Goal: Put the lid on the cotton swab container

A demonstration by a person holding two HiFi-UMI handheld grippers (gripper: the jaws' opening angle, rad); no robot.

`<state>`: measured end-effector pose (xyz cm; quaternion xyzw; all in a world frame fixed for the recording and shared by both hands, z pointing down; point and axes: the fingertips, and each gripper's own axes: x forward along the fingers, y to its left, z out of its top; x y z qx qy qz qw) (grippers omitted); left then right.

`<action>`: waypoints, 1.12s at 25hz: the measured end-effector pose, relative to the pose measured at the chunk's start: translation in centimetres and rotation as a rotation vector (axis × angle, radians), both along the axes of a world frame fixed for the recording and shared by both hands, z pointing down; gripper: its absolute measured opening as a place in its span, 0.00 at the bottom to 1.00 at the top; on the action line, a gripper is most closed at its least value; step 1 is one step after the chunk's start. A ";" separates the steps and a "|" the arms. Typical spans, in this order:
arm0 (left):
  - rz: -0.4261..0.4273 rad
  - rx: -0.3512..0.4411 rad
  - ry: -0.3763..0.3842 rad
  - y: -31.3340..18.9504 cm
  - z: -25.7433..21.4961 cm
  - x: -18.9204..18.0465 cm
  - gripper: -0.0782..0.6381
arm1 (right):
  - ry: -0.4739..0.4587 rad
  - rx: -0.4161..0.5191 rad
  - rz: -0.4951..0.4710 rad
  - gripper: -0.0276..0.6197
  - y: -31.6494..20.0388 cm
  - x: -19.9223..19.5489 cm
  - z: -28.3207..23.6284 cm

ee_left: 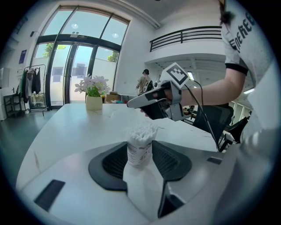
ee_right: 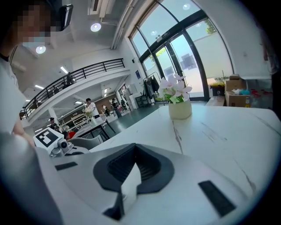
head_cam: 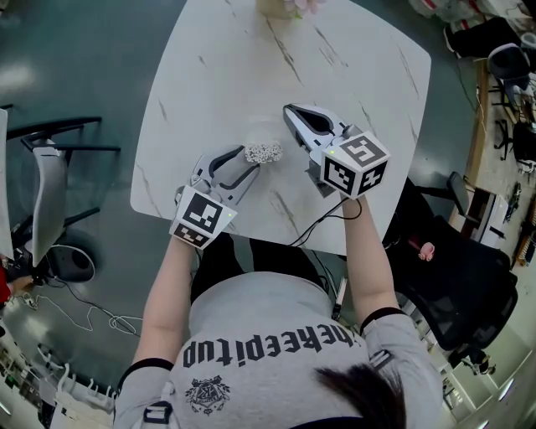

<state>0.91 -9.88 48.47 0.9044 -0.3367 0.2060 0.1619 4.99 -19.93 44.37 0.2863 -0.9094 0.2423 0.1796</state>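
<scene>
The cotton swab container (head_cam: 262, 152) is a small clear tube packed with white swabs, open at the top, standing on the white marble table (head_cam: 218, 75). My left gripper (head_cam: 249, 161) is shut on the container (ee_left: 140, 147), which stands upright between the dark pads (ee_left: 113, 162). My right gripper (head_cam: 291, 111) hovers just right of and beyond the container, its jaws shut to a narrow slit with nothing visible between them (ee_right: 133, 170). In the left gripper view the right gripper (ee_left: 131, 104) hangs above and behind the swabs. No lid shows in any view.
A cream vase of pale flowers (head_cam: 280, 7) (ee_left: 94, 102) (ee_right: 180, 107) stands at the table's far edge. A grey chair (head_cam: 46, 193) sits left of the table and a black chair (head_cam: 456, 276) to the right. A cable (head_cam: 322, 222) runs off the near edge.
</scene>
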 end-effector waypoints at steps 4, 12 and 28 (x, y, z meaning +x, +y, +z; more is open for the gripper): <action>0.002 -0.005 -0.003 -0.1 0.1 0.0 0.37 | -0.009 0.007 0.008 0.06 -1.3 -0.8 -0.1; -0.007 -0.012 0.003 -0.2 0.1 -0.1 0.36 | 0.009 -0.042 -0.103 0.06 -0.4 -2.6 1.1; -0.014 -0.020 0.006 -0.5 0.2 -0.3 0.35 | -0.008 -0.078 -0.071 0.06 -1.1 -0.7 2.5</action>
